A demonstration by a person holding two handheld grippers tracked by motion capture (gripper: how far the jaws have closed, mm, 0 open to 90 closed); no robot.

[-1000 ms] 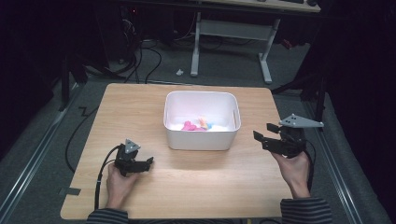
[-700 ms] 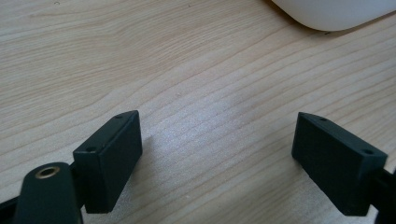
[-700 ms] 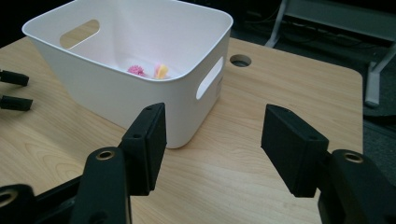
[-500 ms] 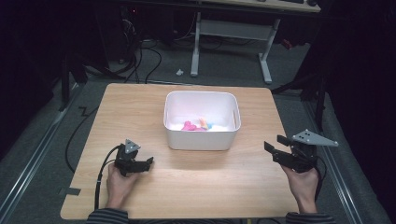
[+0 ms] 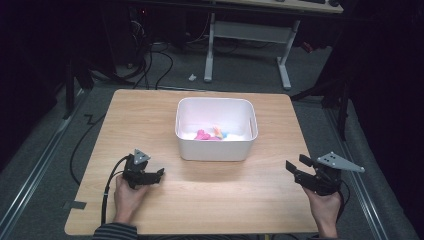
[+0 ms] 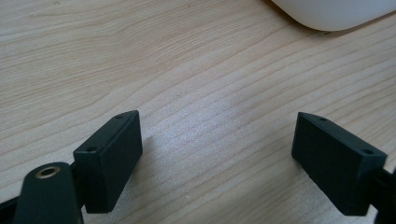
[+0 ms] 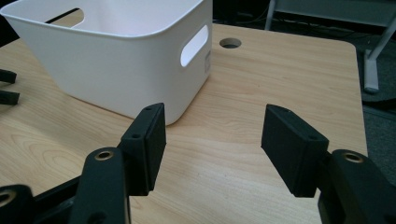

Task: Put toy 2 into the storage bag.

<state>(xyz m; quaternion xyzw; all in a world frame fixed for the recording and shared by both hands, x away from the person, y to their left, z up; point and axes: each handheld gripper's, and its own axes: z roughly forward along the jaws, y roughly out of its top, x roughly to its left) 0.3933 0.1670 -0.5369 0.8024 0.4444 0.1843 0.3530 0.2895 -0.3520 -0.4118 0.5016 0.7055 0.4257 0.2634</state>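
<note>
A white plastic bin (image 5: 216,129) stands in the middle of the wooden table (image 5: 140,120). Small pink, orange and blue items (image 5: 207,134) lie in it. My left gripper (image 5: 159,176) rests low over the table's front left and points toward the bin. Its jaws are open (image 6: 218,126) with bare wood between them, and the bin's corner (image 6: 336,11) is just ahead. My right gripper (image 5: 296,164) hovers at the front right, near the table's edge. It is open (image 7: 215,116) and empty, with the bin's handle side (image 7: 116,56) ahead to its left.
A round cable hole (image 7: 230,43) sits in the tabletop behind the bin. A desk frame with white legs (image 5: 285,65) and cables (image 5: 150,60) lie on the floor beyond the table. The left gripper's cable (image 5: 107,185) trails off the front edge.
My right gripper has dropped lower and moved out to the right and toward the table's front edge. The left gripper has stayed still.
</note>
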